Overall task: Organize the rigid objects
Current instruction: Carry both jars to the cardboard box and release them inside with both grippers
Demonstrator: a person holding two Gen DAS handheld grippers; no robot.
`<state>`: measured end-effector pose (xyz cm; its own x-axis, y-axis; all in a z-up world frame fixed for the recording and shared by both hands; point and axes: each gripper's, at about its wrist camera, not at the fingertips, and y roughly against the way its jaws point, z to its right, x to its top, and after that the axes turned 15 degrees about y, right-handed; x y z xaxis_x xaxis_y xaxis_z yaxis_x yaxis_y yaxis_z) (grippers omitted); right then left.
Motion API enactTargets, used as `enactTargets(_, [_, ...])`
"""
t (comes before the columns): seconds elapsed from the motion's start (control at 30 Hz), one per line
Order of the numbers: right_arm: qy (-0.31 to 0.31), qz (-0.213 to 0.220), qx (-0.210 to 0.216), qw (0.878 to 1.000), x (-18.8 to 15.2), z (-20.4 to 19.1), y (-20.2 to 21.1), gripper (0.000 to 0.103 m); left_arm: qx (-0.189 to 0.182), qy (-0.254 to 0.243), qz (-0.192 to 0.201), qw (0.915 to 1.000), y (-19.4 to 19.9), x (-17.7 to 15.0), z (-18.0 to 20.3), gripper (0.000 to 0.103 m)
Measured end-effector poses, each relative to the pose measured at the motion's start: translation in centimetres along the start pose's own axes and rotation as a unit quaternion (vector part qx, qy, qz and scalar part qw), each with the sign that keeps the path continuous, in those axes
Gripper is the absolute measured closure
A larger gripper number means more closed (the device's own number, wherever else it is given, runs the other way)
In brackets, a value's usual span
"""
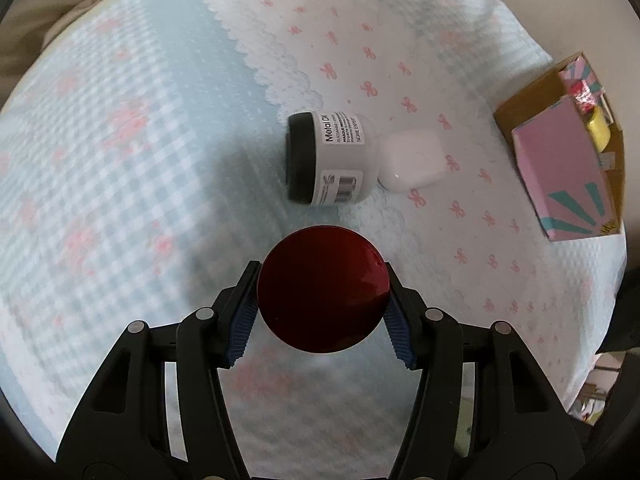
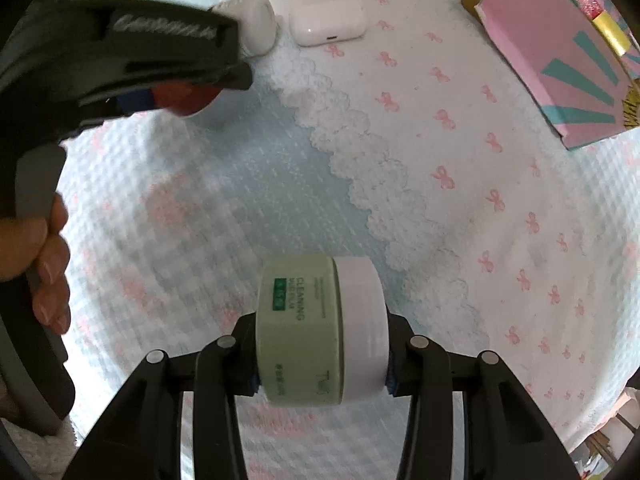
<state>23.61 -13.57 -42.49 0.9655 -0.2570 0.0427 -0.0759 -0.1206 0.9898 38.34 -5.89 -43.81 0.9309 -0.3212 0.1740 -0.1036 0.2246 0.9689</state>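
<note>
The left claw [image 1: 323, 294] grips one dark red round jar [image 1: 323, 288] above the bed's checked blue cloth [image 1: 120, 168]. Beyond it lie one white jar with a black lid [image 1: 332, 158] and, touching it, one white earbud case [image 1: 410, 160]. The right claw [image 2: 322, 344] clamps one green jar with a white lid [image 2: 320, 328]. One cardboard box [image 2: 560, 52] sits at the bed's right edge.

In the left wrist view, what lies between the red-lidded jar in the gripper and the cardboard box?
Nothing: between the red-lidded jar and the cardboard box only bare bow-print cloth shows in the left wrist view.
</note>
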Motion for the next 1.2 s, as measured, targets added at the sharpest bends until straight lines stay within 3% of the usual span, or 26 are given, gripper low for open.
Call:
enactTargets(0.27, [0.02,0.034,0.013,0.999,-1.9,1.5,5.3,0.063,-0.006,0.023,0.028,0.9993,7.4,-3.3,-0.4,0.05])
enactTargets(0.53, [0.053,0.073,0.028,0.996,-3.0,3.0,13.5,0.063,-0.028,0.017,0.052,0.9981,15.3,-6.7,4.1,0.05])
enactTargets(0.83, [0.022,0.13,0.017,0.991,-2.4,12.6,23.0,0.063,-0.044,0.004,0.06,0.9972,18.9,-8.4,12.1,0.05])
enactTargets(1.2, [0.042,0.137,0.003,0.99,2.1,26.7,27.8,0.063,-0.066,0.036,0.073,0.9945,17.4,-6.2,25.7,0.05])
